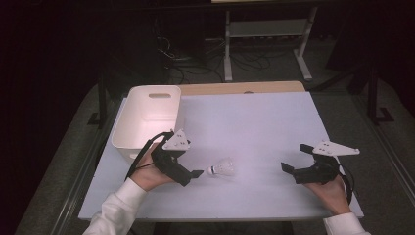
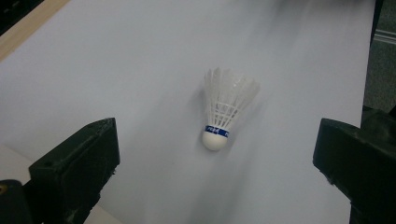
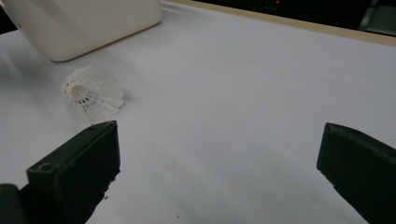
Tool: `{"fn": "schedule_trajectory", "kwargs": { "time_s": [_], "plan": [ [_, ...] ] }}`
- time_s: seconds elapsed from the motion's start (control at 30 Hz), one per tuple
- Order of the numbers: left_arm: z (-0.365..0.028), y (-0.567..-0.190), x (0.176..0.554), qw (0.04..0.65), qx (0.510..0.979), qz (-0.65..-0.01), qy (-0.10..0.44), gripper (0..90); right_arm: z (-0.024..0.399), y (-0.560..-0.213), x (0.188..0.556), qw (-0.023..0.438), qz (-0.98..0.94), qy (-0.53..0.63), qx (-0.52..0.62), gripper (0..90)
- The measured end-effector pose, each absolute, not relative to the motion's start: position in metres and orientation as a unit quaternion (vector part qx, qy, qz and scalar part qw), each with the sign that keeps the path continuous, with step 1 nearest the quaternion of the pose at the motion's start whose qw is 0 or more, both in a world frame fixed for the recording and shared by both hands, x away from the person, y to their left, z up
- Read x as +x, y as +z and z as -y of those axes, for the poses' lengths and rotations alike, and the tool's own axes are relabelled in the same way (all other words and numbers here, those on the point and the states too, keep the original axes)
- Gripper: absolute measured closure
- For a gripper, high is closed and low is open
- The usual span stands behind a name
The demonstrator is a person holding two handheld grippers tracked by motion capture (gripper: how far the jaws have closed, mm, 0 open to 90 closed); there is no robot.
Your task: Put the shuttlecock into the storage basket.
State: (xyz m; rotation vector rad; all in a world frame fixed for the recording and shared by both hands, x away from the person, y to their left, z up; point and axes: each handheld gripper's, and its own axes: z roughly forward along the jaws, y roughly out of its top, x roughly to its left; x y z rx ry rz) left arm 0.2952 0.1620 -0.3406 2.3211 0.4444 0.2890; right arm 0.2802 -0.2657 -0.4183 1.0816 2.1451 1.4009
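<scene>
Nearest the person, the left tongs [image 1: 193, 171] and the right tongs [image 1: 293, 159] sit low over the bench [image 1: 254, 117], both with jaws spread wide and nothing between them. Just beyond the left tongs lies the shuttlecock [image 1: 221, 168] on its side, cork toward those jaws and apparently not touching them. Bare white surface runs between it and the right tongs. The left gripper view shows a blue band round the cork; the right gripper view looks into the open skirt. Farther back, the white bin [image 1: 147, 117] stands at the bench's left edge.
</scene>
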Motion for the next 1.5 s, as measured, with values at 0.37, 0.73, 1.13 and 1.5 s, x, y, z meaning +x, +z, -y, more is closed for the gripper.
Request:
{"fn": "schedule_trajectory", "kwargs": {
  "time_s": [0.37,0.73,1.13,1.5],
  "plan": [
    [-0.156,-0.346,0.296,0.363,0.910,-0.174,0.099,0.1,0.265,-0.418,0.280,0.178,-0.760,0.495,0.382,0.0],
    [-0.147,-0.356,0.299,0.358,0.914,-0.170,0.086,0.1,0.265,-0.419,0.280,0.174,-0.761,0.494,0.383,0.0],
    [-0.136,-0.364,0.301,0.342,0.923,-0.160,0.076,0.1,0.263,-0.420,0.280,0.171,-0.764,0.492,0.381,0.0],
    [-0.127,-0.373,0.303,0.317,0.934,-0.150,0.069,0.1,0.263,-0.420,0.280,0.167,-0.766,0.492,0.380,0.0]
  ]
}}
